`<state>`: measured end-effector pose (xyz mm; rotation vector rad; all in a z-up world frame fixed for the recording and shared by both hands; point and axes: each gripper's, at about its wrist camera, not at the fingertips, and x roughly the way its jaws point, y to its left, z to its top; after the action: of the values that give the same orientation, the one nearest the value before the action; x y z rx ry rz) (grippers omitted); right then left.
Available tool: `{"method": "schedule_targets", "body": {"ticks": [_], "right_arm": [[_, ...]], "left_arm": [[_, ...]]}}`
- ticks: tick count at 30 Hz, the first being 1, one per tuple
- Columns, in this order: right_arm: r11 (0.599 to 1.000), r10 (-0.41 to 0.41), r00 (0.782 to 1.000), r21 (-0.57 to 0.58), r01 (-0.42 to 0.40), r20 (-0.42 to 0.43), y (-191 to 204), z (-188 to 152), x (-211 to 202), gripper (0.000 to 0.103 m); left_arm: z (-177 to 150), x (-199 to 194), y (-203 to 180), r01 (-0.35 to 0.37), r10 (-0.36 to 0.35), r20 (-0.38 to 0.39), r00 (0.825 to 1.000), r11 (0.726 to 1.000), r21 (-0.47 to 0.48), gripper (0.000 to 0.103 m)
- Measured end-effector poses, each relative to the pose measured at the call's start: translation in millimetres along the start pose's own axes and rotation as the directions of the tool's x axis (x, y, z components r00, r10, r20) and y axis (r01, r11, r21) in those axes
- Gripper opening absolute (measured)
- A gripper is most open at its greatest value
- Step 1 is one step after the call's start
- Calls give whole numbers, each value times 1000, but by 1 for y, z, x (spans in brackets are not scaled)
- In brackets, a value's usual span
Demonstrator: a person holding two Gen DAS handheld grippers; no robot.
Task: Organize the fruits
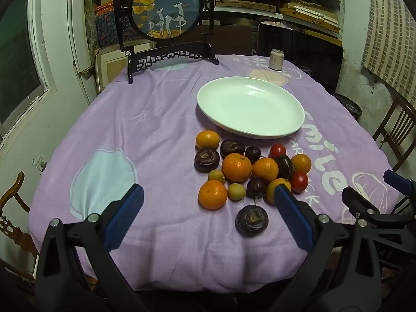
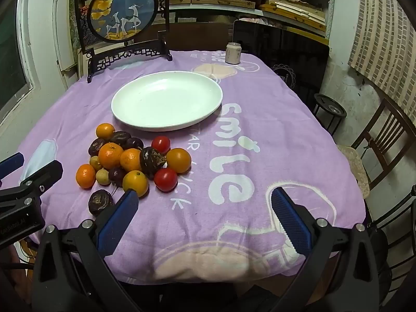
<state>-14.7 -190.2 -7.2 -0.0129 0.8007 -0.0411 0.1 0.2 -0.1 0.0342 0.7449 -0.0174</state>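
We note the fruit pile (image 1: 249, 171) lying loose on the purple tablecloth (image 1: 156, 119), toward the table's near edge: oranges, two red tomatoes, small yellow-green fruits and dark wrinkled purple ones, most of them touching. One dark purple fruit (image 1: 251, 220) sits apart, nearest the near edge. Just behind the pile we see a white plate (image 1: 293, 109) with nothing on it, its rim close to the farthest orange (image 1: 207, 139).

The left gripper (image 1: 208, 200) hovers over the near edge with its jaws spread wide and nothing between them. The right gripper (image 2: 205, 200) hangs beside it, to the right of the pile, likewise wide open and holding nothing.

At the far edge stand a can (image 1: 276, 59) and, toward the far left corner, a round deer screen (image 1: 166, 7) on a black stand.
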Motion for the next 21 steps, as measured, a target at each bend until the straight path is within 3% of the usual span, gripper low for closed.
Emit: {"method": "schedule_targets", "body": {"ticks": [21], "right_arm": [[1000, 5, 1000, -7, -5, -7, 10, 0, -1, 102]], "left_arm": [[-1, 0, 4, 8, -8, -1, 1000, 1000, -16, 101]]}}
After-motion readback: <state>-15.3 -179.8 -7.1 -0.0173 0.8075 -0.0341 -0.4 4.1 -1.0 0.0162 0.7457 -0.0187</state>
